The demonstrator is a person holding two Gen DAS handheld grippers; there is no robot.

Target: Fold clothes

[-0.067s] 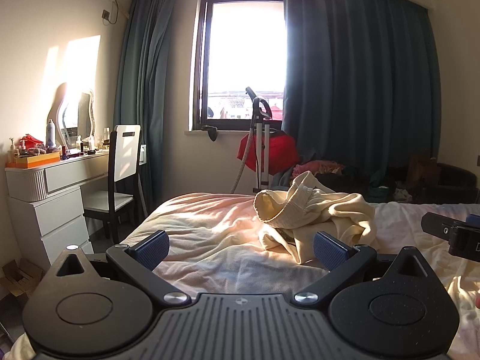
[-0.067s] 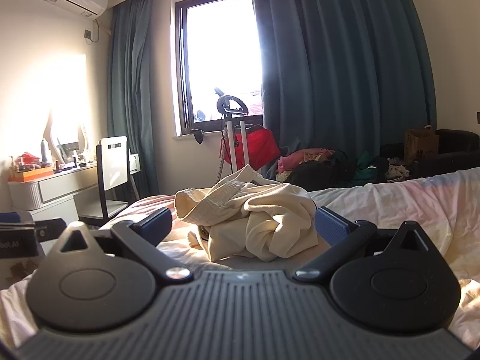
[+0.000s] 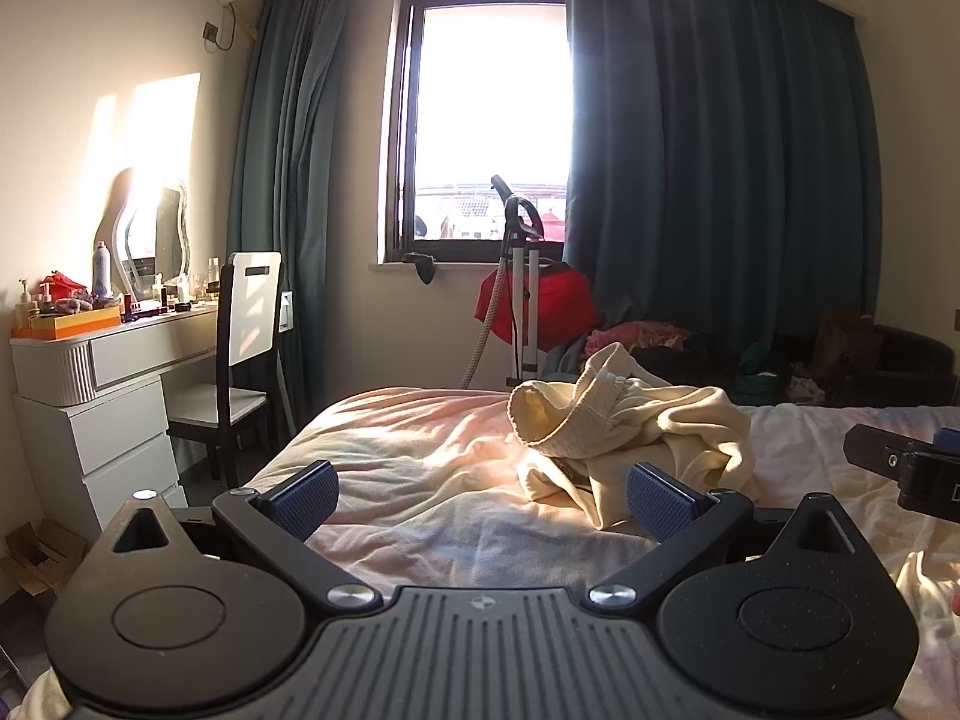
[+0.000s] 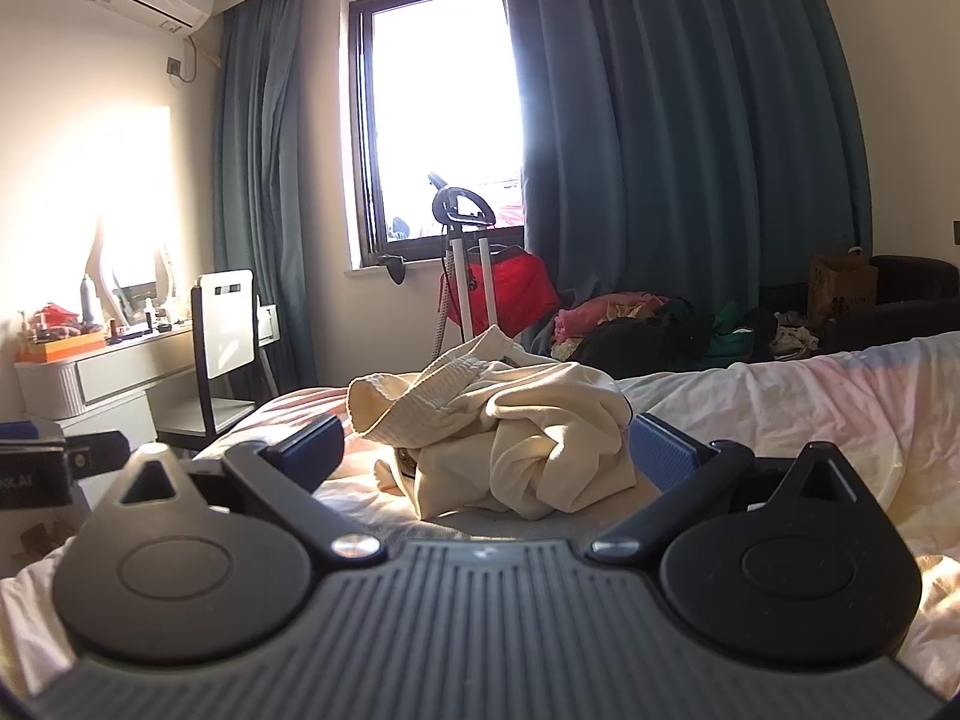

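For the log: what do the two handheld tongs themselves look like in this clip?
Both match. The left tongs and right tongs each have a matte black body with a ribbed grey centre plate, two round black discs, silver pivot screws, and black fingers ending in blue textured pads. No cables or sleeves are visible. The white lettering on the left tongs in the right view is unreadable.

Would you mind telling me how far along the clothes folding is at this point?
Nothing looks folded yet: the cream garment lies in a crumpled heap on the bed. Nothing is in hand either; the left gripper and right gripper are both open, facing the heap without gripping it. Grasping, spreading it flat and all the folds remain.
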